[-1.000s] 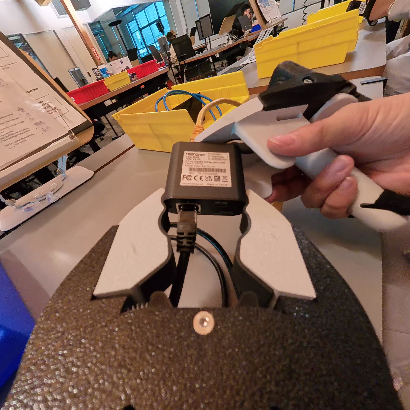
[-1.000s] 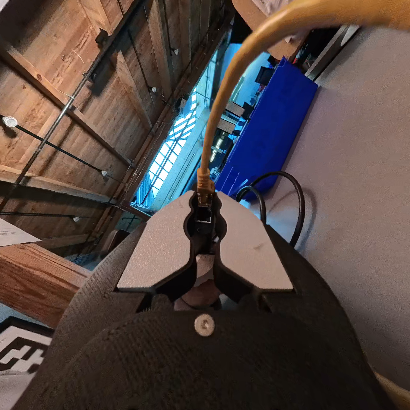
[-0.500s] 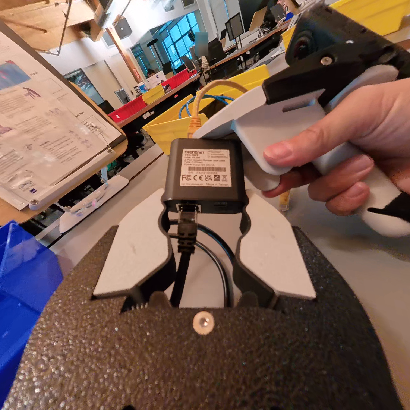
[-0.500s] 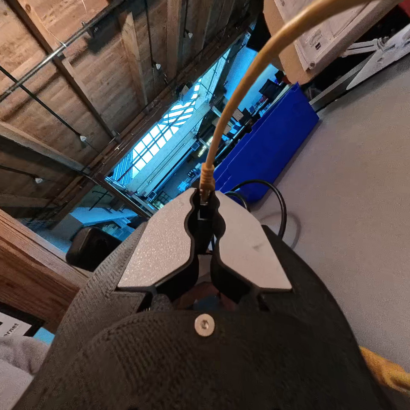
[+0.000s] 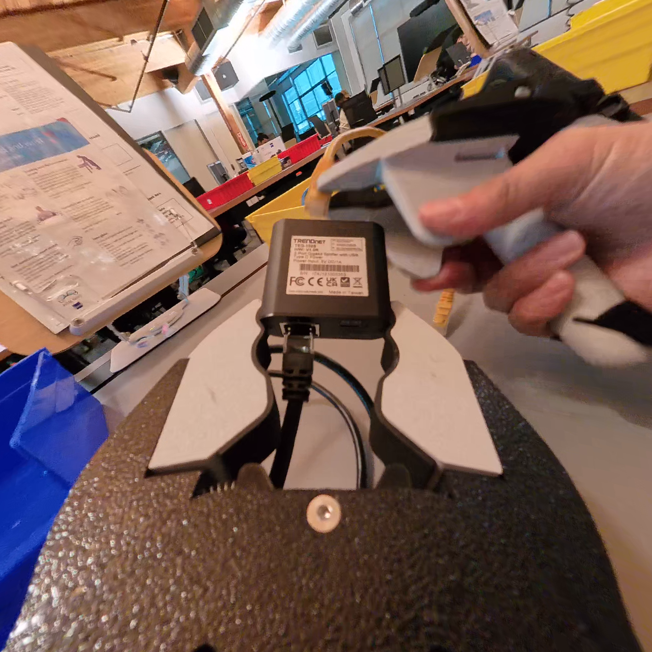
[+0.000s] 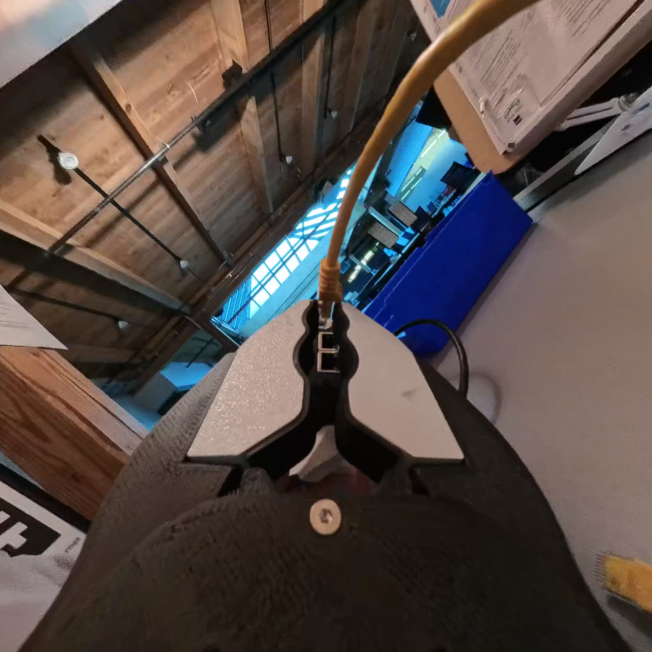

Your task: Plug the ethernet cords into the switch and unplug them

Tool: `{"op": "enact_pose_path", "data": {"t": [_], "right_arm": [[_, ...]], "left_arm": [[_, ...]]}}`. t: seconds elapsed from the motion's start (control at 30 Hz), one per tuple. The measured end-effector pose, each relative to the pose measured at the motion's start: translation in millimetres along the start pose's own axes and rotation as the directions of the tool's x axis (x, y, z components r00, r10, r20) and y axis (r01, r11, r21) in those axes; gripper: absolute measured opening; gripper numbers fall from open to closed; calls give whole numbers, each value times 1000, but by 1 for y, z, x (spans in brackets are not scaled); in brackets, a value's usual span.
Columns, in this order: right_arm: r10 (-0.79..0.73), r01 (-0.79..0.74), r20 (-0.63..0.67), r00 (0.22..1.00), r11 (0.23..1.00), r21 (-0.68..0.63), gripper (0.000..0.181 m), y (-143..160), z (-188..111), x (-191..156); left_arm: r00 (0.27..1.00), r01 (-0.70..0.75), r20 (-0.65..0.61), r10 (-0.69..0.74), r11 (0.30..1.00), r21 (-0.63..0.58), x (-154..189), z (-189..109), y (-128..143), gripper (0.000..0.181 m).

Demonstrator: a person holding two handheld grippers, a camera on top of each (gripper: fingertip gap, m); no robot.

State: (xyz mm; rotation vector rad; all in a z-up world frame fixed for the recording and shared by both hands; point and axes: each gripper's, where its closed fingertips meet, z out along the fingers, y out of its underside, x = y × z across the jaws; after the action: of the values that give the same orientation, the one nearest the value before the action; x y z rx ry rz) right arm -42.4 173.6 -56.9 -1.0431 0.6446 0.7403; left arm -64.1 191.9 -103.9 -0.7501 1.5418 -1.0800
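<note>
The left gripper clamps the black switch by its sides, held above the grey table; a black cord sits plugged in its near face. At the far face, the right gripper pinches the yellow cord, its plug seemingly just clear of the ports.

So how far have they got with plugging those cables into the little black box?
Done: a black cord sits plugged into the switch, which the left gripper clamps. In hand: the right gripper pinches the orange cord at an open port. Left: seating it, then unplugging.
</note>
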Motion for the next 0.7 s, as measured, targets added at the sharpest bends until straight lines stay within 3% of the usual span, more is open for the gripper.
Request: {"op": "enact_pose_path", "data": {"t": [0.07, 0.17, 0.23, 0.37, 0.53, 0.7], "right_arm": [[-101, 98, -56, 993, 994, -44, 10, -8, -6, 6], [-283, 273, -54, 958, 952, -139, 10, -24, -12, -10], [-364, 348, -7, 931, 895, -280, 10, -34, -16, -22], [-571, 497, -66, 818, 760, -419, 11, -90, -30, -14], [-591, 390, -207, 779, 717, -578, 11, -150, -45, 49], [-521, 199, -357, 775, 737, -646, 12, -167, -60, 119]], "left_arm": [[1000, 5, 12, -5, 1000, 4, -5, -2, 0, 61], [999, 47, 14, -47, 999, 1, -10, -3, 1, 61], [998, 56, 7, -56, 998, -11, -12, -3, 4, 61], [998, 63, -21, -64, 998, -21, -10, -2, 6, 61], [998, 46, -40, -47, 999, -29, -6, -1, 6, 61], [998, 47, -47, -48, 998, -29, -6, -1, 7, 61]]}}
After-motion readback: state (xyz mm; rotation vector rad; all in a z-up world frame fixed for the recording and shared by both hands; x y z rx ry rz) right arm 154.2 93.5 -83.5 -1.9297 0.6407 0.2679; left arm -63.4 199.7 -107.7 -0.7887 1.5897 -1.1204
